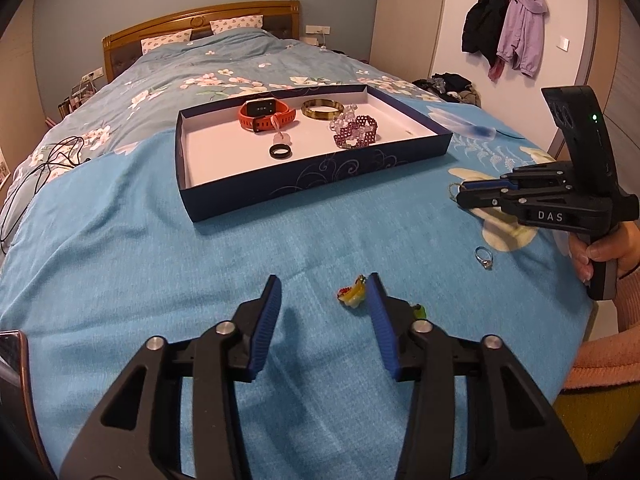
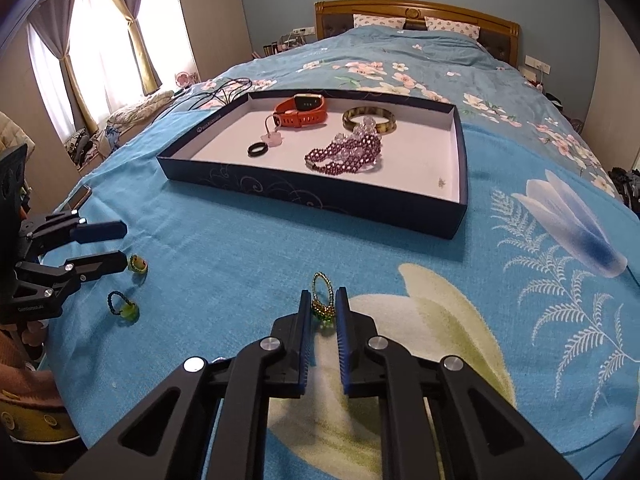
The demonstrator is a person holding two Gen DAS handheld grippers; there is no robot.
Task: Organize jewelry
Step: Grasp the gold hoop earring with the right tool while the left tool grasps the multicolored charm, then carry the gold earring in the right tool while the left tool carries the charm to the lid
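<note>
My right gripper [image 2: 324, 298] is shut on a gold-and-green beaded ring [image 2: 322, 304] that stands up off the blue blanket; from the left wrist view it [image 1: 460, 194] reaches in from the right. My left gripper [image 1: 325, 283] is open low over the blanket. A yellow-and-red beaded ring [image 1: 353, 294] lies between its tips, close to the right finger [image 1: 376, 296], not pressed. A silver ring [image 1: 484, 258] and a blue beaded ring with a green bead [image 2: 122, 306] lie loose. The dark blue box [image 1: 320, 184] holds an orange watch [image 1: 266, 114], an amber bangle [image 1: 322, 109], a purple bead bracelet [image 1: 356, 132] and a black ring [image 1: 280, 152].
A phone [image 2: 78, 196] lies on the blanket at the left edge, with black cables [image 1: 48, 160] beyond it. A person's hand [image 1: 600, 252] grips the right handle. The bed's edge drops off near me. Jackets [image 1: 504, 28] hang on the far wall.
</note>
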